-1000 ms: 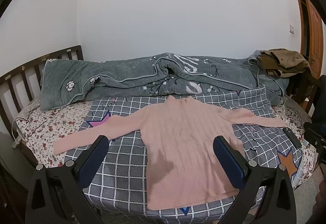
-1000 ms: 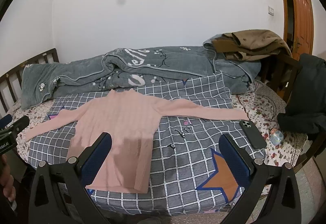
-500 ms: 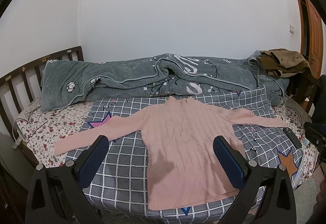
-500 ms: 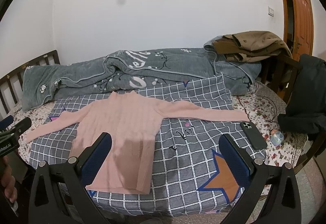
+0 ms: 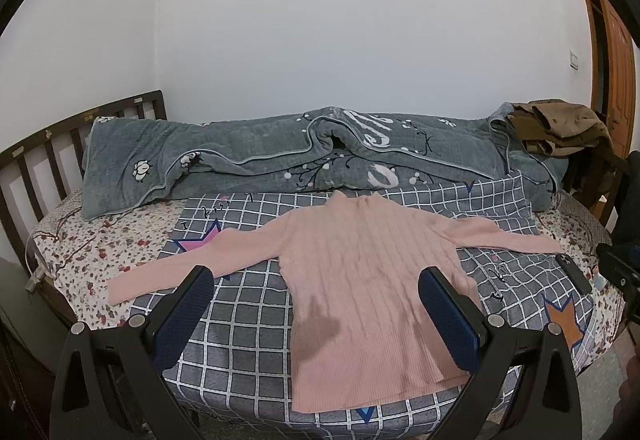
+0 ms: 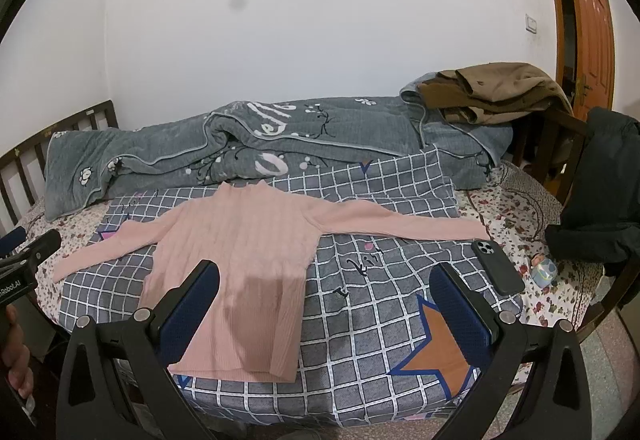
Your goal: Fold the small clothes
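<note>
Nothing has shifted noticeably since the earlier frames: both the left tongs [image 5: 316, 304] and right tongs [image 6: 328, 304] hover wide and empty, and the pink sweater [image 5: 372, 280] lies flat and unfolded on the bed [image 5: 72, 260], collar toward 12 o'clock, so all folding remains.

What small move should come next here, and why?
Probably bring the left tool down to the left cuff of the pink ribbed knit sweater. It lies flat, sleeves spread, unfolded, and both tools, the right tool too, hang open and empty.

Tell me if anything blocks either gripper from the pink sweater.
Nothing visible does. The pink sweater lies flat and uncovered before the open left gripper and right gripper. The phone lies just beyond its right cuff.
</note>
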Available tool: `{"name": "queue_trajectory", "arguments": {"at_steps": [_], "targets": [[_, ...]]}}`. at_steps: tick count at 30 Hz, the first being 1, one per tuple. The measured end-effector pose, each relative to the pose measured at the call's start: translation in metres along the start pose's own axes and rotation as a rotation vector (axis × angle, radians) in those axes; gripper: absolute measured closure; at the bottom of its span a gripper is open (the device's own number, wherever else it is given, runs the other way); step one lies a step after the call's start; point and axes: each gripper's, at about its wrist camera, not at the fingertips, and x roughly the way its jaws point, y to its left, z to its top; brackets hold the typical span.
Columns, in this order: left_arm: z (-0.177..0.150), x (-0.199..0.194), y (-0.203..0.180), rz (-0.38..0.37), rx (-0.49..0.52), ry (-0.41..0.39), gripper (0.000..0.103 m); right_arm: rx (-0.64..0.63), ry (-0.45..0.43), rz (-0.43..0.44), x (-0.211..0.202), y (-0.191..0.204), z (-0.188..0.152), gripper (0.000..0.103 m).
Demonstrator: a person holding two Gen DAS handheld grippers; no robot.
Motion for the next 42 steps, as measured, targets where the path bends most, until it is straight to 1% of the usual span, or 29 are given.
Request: {"name": "queue_trajectory", "arguments": {"at_steps": [35, 42], "targets": [[0.002, -0.009, 0.002, 0.01, -0.014, -0.015, 0.0, 0.002, -0.013, -0.005, -0.004, 0.002, -0.004, 0.0], [0.002, 0.003, 0.005, 0.02, -0.015, -0.008, 0.0, -0.009, -0.019, -0.009, 0.001, 0.007, -0.005, 0.0]]}}
